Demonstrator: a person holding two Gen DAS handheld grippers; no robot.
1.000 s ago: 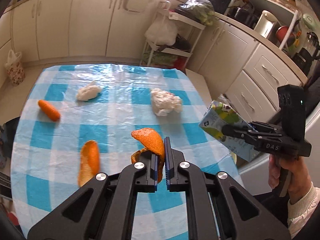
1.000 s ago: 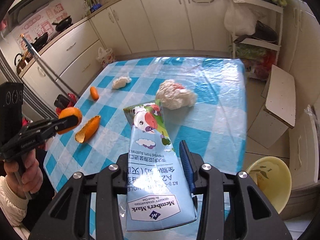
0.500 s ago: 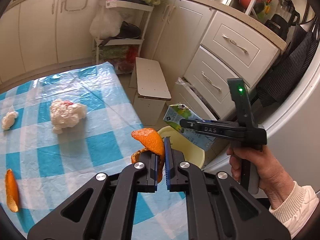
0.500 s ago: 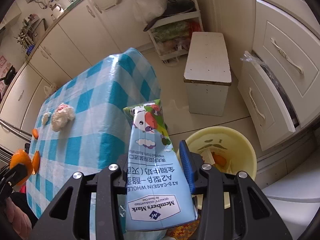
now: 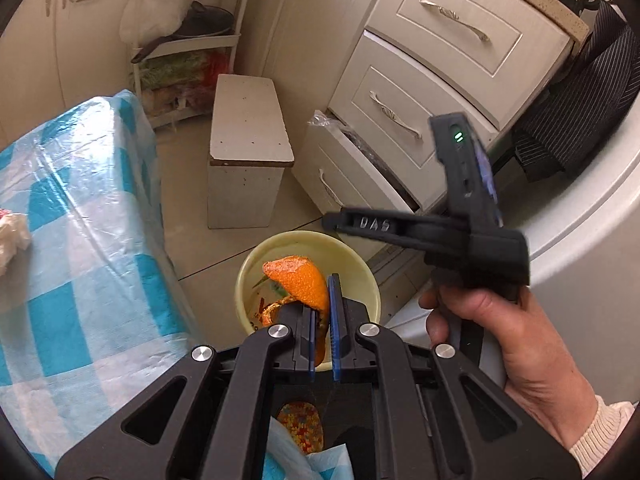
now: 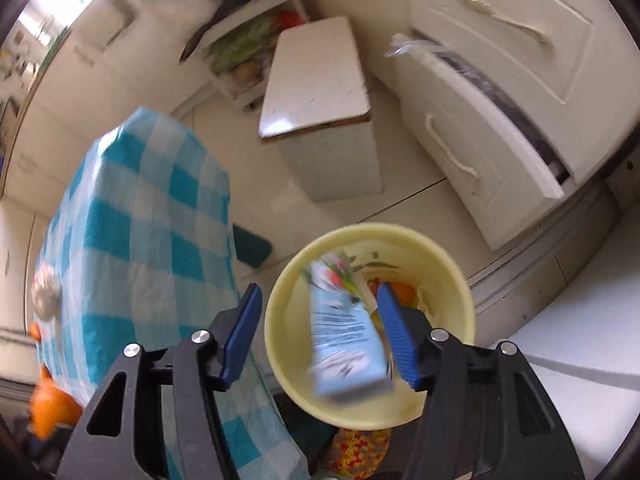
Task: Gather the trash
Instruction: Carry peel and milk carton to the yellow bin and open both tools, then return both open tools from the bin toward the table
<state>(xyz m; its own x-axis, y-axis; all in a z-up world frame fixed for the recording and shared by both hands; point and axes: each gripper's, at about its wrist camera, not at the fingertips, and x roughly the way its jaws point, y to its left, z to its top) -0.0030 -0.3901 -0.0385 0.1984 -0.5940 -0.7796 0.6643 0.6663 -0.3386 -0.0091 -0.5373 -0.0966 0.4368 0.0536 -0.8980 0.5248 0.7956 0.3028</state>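
My left claw (image 5: 322, 332) is pinched shut on the orange peel (image 5: 302, 280), which hangs directly above the yellow bin (image 5: 370, 276) on the floor, so release means a straight drop. My right claw (image 6: 318, 332) has just been opening; the milk carton (image 6: 344, 340), blurred and seemingly loose between the spread pads, points its long axis down into the bin. The checked surface (image 5: 80, 248) lies left of the bin, the stool (image 5: 246, 120) beyond it; nothing blocks the mouth.

Blurred blue milk carton (image 6: 346, 336) tilted inside the yellow bin (image 6: 280, 344).
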